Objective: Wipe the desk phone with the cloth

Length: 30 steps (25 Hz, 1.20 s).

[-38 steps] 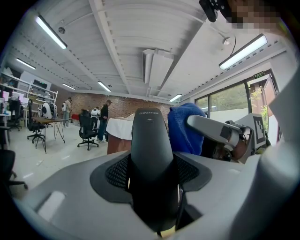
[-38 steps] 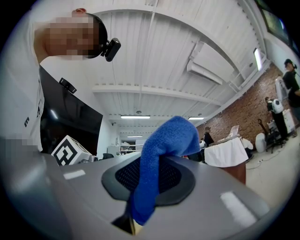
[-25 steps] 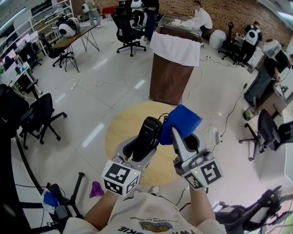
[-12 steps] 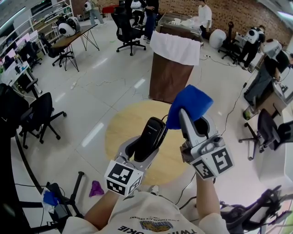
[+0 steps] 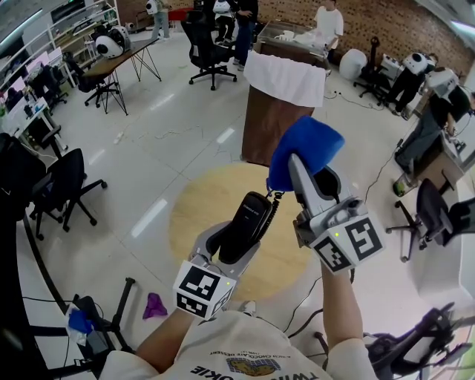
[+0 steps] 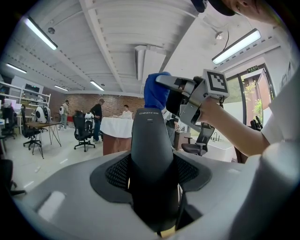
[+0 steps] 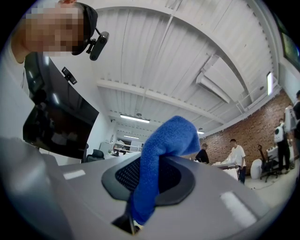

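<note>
At the bottom centre of the head view, the person's two bare forearms reach up into the frame from a cream printed T-shirt (image 5: 237, 352). The left gripper (image 5: 239, 236), grey with a marker cube at its base, sits low and centre. Its jaws are clamped on the lower half of a black plastic telephone handset (image 5: 251, 211), which tilts up and to the right. In the left gripper view the handset (image 6: 151, 150) fills the middle, pressed between the two dark mesh pads. A black coiled cord (image 5: 276, 204) hangs from the handset's upper end.

Just right of it and higher in the frame, the right gripper (image 5: 306, 174) is closed on a blue fleecy cloth (image 5: 306, 148). The cloth bunches over the jaw tips, just beside the top of the handset. In the right gripper view a fold of the cloth (image 7: 157, 173) is pinched between the jaws and flops over to the right.

Beneath both grippers lies a round pale wooden table top (image 5: 194, 215), centre frame, on a glossy light floor. Beyond it, at upper centre, stands a brown lectern (image 5: 271, 130) with a white sheet (image 5: 286, 78) draped over its top. Black office chairs (image 5: 63, 189) stand at the left edge. At the top edge, several people stand before a red brick wall (image 5: 371, 22).
</note>
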Each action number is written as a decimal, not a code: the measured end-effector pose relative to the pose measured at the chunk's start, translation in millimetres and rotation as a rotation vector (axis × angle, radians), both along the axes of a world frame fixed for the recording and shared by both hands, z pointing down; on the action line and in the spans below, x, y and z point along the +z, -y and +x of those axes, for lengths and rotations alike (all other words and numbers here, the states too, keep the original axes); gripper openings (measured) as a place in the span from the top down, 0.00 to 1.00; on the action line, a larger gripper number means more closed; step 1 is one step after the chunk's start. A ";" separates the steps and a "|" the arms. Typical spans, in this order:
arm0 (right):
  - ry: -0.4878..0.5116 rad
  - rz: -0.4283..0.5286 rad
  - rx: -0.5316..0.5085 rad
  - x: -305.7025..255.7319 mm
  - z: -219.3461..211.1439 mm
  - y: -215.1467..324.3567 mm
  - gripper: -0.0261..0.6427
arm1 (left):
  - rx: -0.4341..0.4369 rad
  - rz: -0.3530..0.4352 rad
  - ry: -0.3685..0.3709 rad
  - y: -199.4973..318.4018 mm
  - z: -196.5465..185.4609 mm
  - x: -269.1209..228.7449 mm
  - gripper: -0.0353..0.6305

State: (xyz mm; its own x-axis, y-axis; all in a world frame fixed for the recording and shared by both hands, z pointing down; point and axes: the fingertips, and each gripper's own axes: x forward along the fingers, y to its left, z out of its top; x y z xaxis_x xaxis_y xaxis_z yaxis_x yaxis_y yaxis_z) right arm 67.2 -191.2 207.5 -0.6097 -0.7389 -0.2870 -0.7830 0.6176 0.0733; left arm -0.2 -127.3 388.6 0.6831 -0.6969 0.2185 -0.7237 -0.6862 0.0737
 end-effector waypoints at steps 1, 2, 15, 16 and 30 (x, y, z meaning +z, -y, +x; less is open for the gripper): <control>-0.008 -0.006 -0.008 1.1 -4.2 2.4 0.87 | -0.001 0.004 0.009 -0.1 0.1 1.1 0.56; -0.016 -0.013 -0.017 2.0 -8.6 4.9 0.87 | -0.002 0.007 0.018 -0.1 0.1 2.1 0.56; -0.120 -0.116 -0.115 20.4 -53.2 23.6 0.87 | -0.009 0.049 0.090 1.5 1.9 6.4 0.56; -0.132 -0.127 -0.125 22.1 -56.9 23.8 0.87 | -0.009 0.051 0.095 1.7 2.4 7.2 0.56; -0.258 -0.205 -0.193 37.2 -106.3 11.7 0.87 | -0.022 0.085 0.202 3.8 2.6 14.9 0.56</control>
State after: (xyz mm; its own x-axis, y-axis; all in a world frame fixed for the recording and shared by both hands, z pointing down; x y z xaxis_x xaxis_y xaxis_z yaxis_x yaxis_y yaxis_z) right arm -39.1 -202.9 244.6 -0.7764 -0.6291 0.0363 -0.6224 0.7746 0.1127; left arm 2.4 -131.1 403.5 0.6156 -0.7332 0.2889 -0.7328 -0.6674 -0.1322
